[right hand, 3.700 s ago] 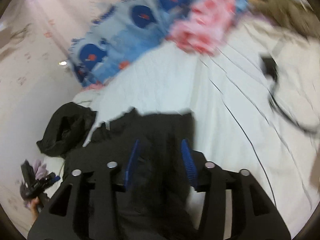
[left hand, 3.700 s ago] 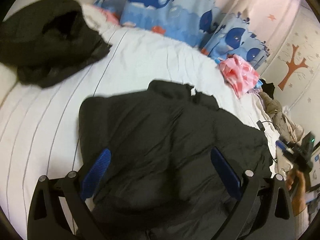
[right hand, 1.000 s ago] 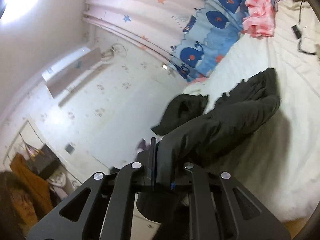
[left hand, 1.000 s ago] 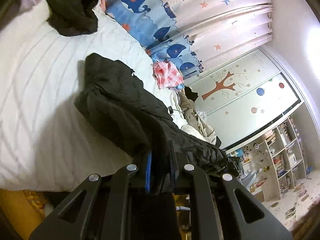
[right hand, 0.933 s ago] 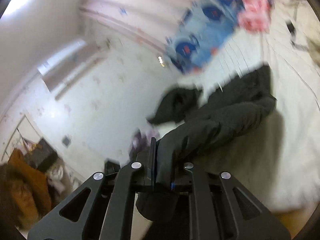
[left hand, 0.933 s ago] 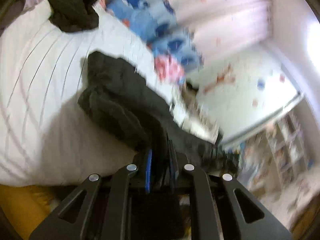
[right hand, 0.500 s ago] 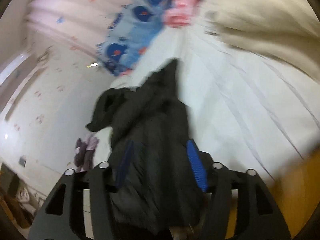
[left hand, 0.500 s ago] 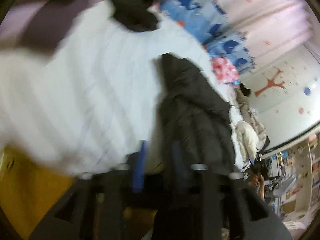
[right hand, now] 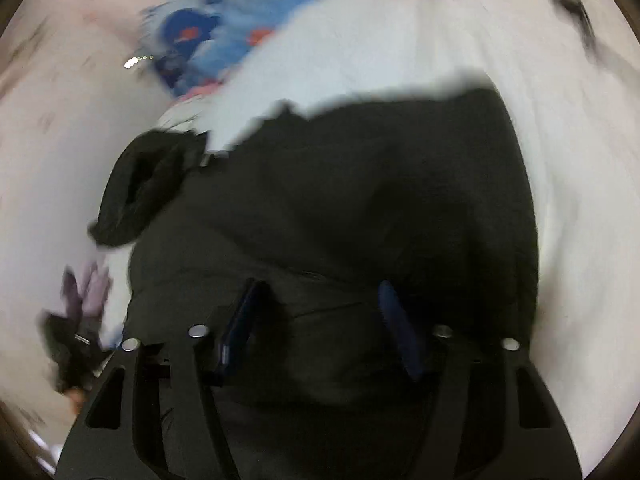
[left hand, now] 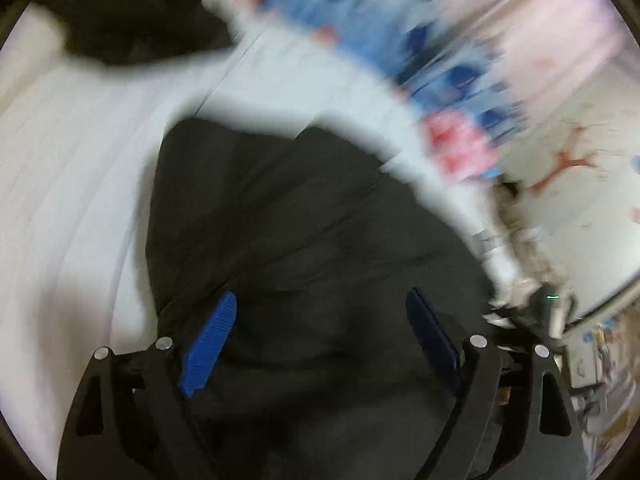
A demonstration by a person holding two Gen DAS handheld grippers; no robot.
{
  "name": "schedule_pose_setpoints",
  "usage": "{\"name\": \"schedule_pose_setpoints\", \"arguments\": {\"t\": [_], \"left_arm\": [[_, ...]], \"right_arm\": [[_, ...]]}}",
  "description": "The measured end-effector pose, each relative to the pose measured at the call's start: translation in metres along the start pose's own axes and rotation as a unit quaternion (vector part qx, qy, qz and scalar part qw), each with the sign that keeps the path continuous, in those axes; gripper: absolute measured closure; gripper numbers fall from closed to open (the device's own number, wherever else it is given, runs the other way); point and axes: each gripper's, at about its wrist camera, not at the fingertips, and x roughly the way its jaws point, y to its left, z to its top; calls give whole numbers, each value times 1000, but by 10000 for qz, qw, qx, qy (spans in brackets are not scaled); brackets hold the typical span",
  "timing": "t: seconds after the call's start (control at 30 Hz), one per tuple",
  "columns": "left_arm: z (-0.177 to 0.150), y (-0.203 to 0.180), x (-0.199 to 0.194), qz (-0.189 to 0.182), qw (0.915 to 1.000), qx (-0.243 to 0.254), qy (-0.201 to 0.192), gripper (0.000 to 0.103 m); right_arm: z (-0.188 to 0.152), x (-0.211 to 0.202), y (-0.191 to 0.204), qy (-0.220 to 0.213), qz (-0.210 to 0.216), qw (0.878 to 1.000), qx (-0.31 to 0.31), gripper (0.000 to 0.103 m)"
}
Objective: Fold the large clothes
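Bed sheet [left hand: 80,184] white, wide to the left of a black jacket [left hand: 304,224] spread flat across it. Second dark garment [left hand: 120,12] bunched at the far left corner, well apart from the jacket. Pink cloth [left hand: 460,148] near the right edge, whale-print curtain [left hand: 360,28] behind, all smeared by motion.

Left gripper [left hand: 320,340] over the jacket's near part, jaws wide and opening, fabric below but pads clear of it. Right gripper [right hand: 320,320] over the same jacket, jaws narrower and closing, fabric bulging between the fingers; pads not yet pressing, as far as the blur allows.

Risks, judged from here: a pinch taking only the top layer, so the padded shell slides and the fold goes crooked; a grab off the hem, caused by blurred aim at speed; puffy filling springing any fold back open; sheet caught along with the jacket.

Count: one jacket to fold, one other dark garment, one pink cloth, two grippers.
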Motion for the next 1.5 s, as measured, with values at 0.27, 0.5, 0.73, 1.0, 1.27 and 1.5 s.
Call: {"name": "schedule_pose_setpoints", "arguments": {"t": [0.27, 0.5, 0.73, 1.0, 1.27, 1.5], "left_arm": [[-35, -4, -59, 73, 9988, 410, -258, 7], [-79, 11, -79, 447, 9922, 1012, 577, 7], [-123, 64, -150, -612, 9934, 438, 860, 7], [-193, 119, -154, -2195, 9619, -715, 1468, 7], [-210, 100, -163, -3462, 9276, -827, 1136, 7], [-223, 97, -134, -2690, 9460, -754, 1644, 7]], "right_arm": [[-84, -110, 21, -473, -325, 9945, -871, 31], [-143, -163, -10, -192, -70, 9966, -798, 28], [-219, -218, -67, -79, 289, 9990, -340, 16], [-284, -187, -124, 484, 2004, 9730, 1038, 14], [-287, -176, -114, 273, 3490, 9284, 1243, 6], [-299, -156, -137, 648, 3041, 9387, 1490, 6]]}}
